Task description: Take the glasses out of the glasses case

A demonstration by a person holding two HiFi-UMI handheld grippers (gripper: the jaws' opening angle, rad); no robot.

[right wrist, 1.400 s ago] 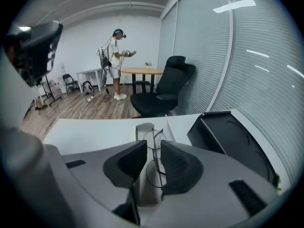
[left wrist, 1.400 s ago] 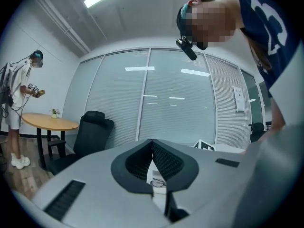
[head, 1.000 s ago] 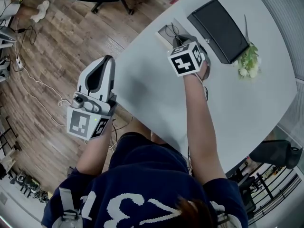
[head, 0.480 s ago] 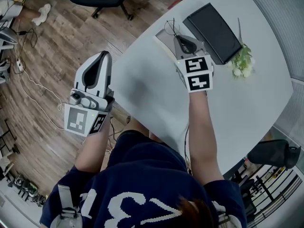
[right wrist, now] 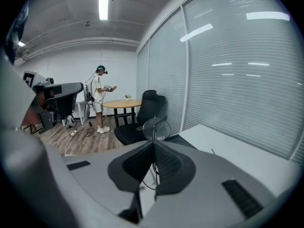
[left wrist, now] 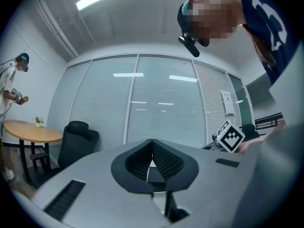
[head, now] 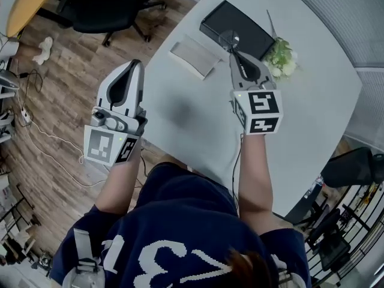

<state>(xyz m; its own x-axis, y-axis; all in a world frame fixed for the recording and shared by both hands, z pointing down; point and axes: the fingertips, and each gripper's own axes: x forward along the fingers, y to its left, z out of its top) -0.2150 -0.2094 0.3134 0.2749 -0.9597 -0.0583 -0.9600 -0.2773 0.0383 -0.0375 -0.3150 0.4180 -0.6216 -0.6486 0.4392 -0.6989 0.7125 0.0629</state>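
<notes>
1. The white table (head: 198, 119) stood in an office with a wooden floor (head: 60, 83) and long walls of glass with blinds.
2. What could go wrong, in my judgement: my right fingers had only a thin wire of the glasses (head: 229, 39). If I tilted the gripper or relaxed the pinch, the wire could turn or slip in the pads and the glasses could fall on the table. If I squeezed too hard, the fine frame could bend.
3. Nearest to me was my left gripper (head: 133, 71), beside the table edge and above the floor. Its fingers were pressed together with nothing between them, and they touched nothing.
4. Farther out, above the table, was my right gripper (head: 235, 51). Its fingers were closed on the wire of the frame, and one round lens stood up just past the tips.
5. So the glasses were in the air, out of the glasses case (head: 240, 26). The black case lay on the table just beyond them. A flat grey pad (head: 193, 56) lay on one side of it and a small bunch of flowers (head: 281, 57) on the other.
</notes>
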